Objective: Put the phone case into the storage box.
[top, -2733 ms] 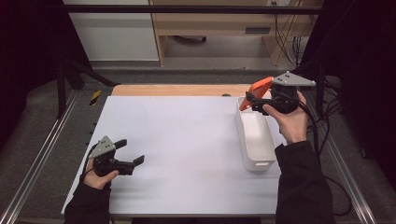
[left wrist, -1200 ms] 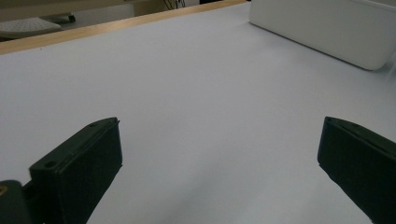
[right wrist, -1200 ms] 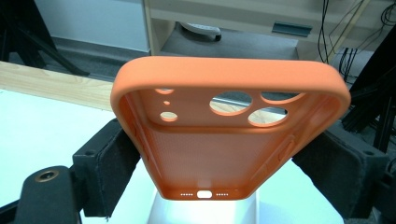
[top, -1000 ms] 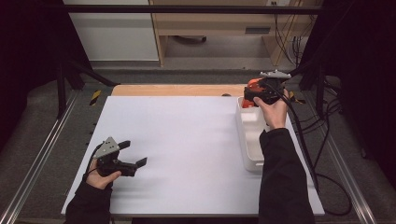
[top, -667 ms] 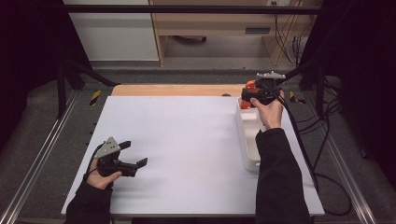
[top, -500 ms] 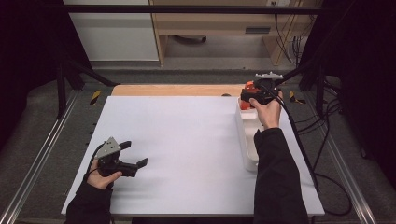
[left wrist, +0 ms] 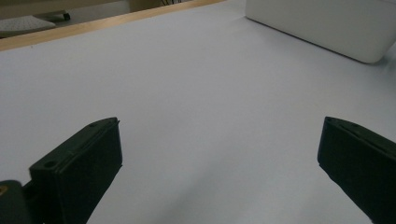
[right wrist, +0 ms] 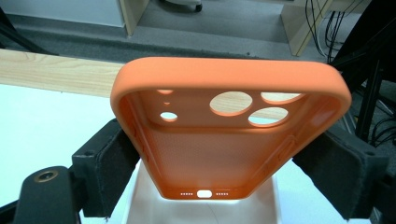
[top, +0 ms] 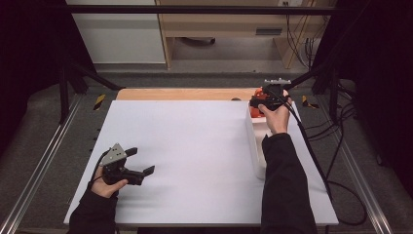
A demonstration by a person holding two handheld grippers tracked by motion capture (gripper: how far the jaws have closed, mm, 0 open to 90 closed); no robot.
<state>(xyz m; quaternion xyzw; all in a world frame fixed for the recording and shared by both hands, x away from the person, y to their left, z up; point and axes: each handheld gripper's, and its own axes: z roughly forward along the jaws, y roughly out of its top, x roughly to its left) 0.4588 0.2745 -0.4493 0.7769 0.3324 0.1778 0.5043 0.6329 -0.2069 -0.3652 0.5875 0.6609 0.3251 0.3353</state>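
Note:
An orange phone case (right wrist: 224,154) is clamped by its long sides between the two black jaws of my right gripper (right wrist: 229,161), its open inside and camera cut-outs facing the camera. In the high view this right gripper (top: 258,101) holds the case (top: 254,111) over the far end of a long white tray (top: 255,146) at the table's right. Part of the tray (right wrist: 140,205) shows just beneath the case. My left gripper (top: 141,161) rests near the front left of the white table, open. Nothing lies between its jaws (left wrist: 219,154), and the tray (left wrist: 327,28) stands far off.
A wooden strip (top: 185,93) runs along the table's far edge. Metal rails (top: 44,161) flank the table, and cables (top: 336,126) trail on the floor to the right. A wooden cabinet (top: 219,24) stands beyond the table.
My right gripper has carried the orange case away from me and slightly left, to the tray's far end. The left gripper has hardly moved.

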